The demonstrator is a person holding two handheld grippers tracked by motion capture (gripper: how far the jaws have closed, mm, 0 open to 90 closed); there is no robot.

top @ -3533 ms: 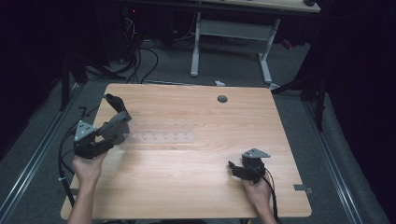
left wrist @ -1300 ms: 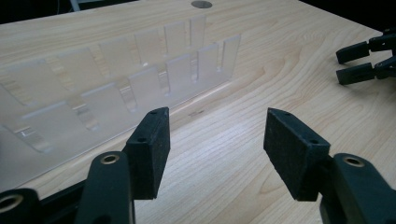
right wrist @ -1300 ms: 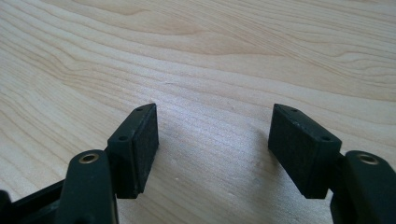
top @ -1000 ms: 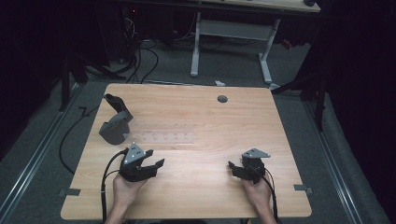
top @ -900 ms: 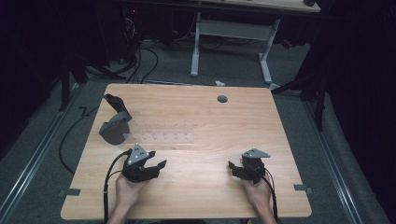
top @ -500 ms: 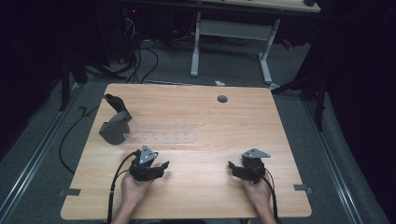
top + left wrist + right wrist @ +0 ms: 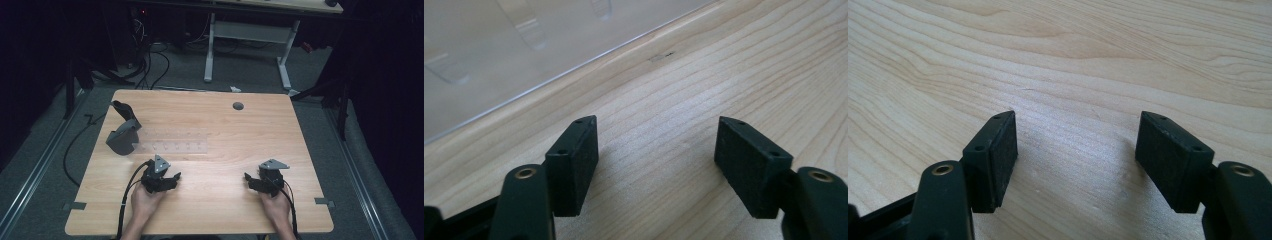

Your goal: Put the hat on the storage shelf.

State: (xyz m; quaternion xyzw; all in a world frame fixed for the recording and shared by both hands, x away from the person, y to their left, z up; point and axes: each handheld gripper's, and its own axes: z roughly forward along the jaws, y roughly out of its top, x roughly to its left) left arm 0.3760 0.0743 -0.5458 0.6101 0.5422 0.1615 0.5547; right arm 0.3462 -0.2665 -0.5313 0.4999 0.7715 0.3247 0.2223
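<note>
The clear rack (image 7: 172, 147) lies flat mid-table, just beyond my left gripper (image 7: 170, 181); the grey stand (image 7: 122, 135) touches its left end. My left jaws have just been opening, now wide and empty; right gripper (image 7: 250, 181) also wide, empty. Risk: the transparent edge (image 7: 574, 70), plain in the left gripper view but faint from above, gets nudged.

One wooden table (image 7: 210, 125) carries everything counted here. On it lie two hand-held grippers, the left gripper (image 7: 167, 181) and the right gripper (image 7: 252, 181), each with two black jaws, four jaws in all. Farther up the table from the left gripper sits one clear plastic rack (image 7: 172, 147), and just beside the rack stands one dark grey holder (image 7: 122, 137). One round grommet hole (image 7: 238, 106) marks the table's far edge.
</note>
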